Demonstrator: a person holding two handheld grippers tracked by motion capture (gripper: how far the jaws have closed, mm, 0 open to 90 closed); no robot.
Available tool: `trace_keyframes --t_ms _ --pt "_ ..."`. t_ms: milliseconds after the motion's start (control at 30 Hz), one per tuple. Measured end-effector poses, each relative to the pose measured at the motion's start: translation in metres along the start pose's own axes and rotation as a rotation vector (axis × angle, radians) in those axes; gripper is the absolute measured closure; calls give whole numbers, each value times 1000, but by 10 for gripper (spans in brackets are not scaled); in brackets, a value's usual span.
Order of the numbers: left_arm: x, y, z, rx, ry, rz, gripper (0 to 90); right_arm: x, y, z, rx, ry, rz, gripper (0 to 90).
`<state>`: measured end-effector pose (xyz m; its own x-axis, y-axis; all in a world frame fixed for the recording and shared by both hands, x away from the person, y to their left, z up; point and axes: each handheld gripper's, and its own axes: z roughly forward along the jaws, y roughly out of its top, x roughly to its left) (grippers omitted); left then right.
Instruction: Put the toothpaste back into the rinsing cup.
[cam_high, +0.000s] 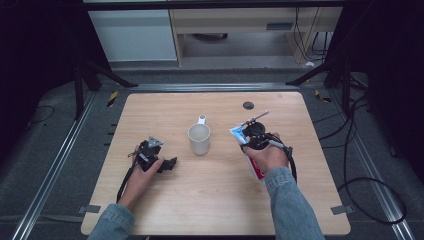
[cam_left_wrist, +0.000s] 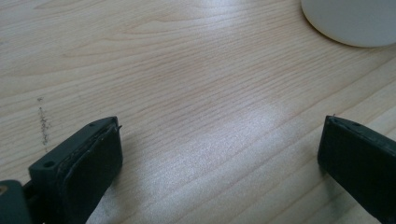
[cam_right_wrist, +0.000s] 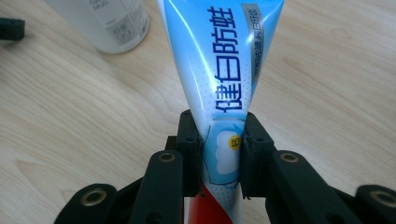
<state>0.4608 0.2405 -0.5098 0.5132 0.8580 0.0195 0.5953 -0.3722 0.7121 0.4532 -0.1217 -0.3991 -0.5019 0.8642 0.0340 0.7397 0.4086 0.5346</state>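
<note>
The toothpaste tube (cam_right_wrist: 219, 79) was already in hand: the right gripper (cam_right_wrist: 219, 154) pinched its blue-and-white body from both sides, with the red part of the tube running back under the jaws, and in the high view the tube (cam_high: 239, 134) sat at the right half of the counter (cam_high: 215, 200), slanting from beneath the right hand toward the white mug (cam_high: 199, 138). So the pick-up looked done, and the tube seemed to be off the wood rather than lying flat, though the pictures did not settle how far clear it was. What was left, as a judgement, was to carry it across to the mug, which stood upright near the middle of the counter with its mouth open and no tube in it, and to lower the tube in and let go. The mug's handle pointed away from the person. The right gripper view showed the mug's printed side (cam_right_wrist: 107, 23) just beyond the tube, to its left, close but apart. The left gripper (cam_high: 167, 163) rested low on the counter to the left of the mug, its jaws spread wide with bare wood between them; the mug's base (cam_left_wrist: 350, 21) lay ahead of it, well apart, so that hand had taken no part in the work yet.
</note>
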Motion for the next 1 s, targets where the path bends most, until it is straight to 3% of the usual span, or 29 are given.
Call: trace_keyframes --t_ms 367,567,800,1000 --pt "0 1 1 0 0 1 0 -9 14 -6 -100 5 31 733" --pt "0 1 1 1 0 1 0 -10 17 -9 -202 11 32 733" --pt "0 1 1 1 0 1 0 -7 21 -8 -258 32 34 733" --pt "0 2 2 0 3 -2 0 -7 24 -3 -282 20 40 733"
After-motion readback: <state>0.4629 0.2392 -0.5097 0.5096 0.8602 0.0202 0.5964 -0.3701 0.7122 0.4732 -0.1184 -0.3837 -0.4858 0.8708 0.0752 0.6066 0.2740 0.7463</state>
